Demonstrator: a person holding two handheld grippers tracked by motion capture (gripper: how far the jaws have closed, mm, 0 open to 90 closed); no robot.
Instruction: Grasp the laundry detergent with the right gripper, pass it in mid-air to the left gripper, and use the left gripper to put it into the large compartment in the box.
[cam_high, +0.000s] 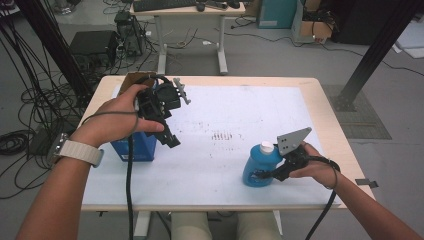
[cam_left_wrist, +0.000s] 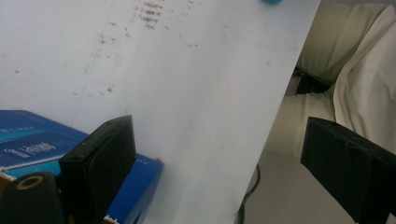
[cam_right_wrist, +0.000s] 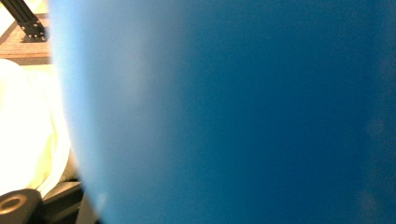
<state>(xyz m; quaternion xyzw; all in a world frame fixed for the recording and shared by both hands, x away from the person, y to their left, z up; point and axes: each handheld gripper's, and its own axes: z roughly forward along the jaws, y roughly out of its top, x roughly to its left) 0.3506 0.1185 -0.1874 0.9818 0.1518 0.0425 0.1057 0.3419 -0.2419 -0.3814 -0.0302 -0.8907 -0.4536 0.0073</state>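
White-topped worktop with pale wood edging, in a lab with cables on the floor. Item one: blue bottle with white cap, upright near the front right edge, clamped at its side by the right tool, jaws closed on it. Item two: blue box at the left side. Left tool held above that box, jaws wide apart, nothing between them.

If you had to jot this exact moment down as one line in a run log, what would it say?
right gripper: fingers shut on blue bottle, upright on table | left gripper: fingers open, nothing held, raised above blue box
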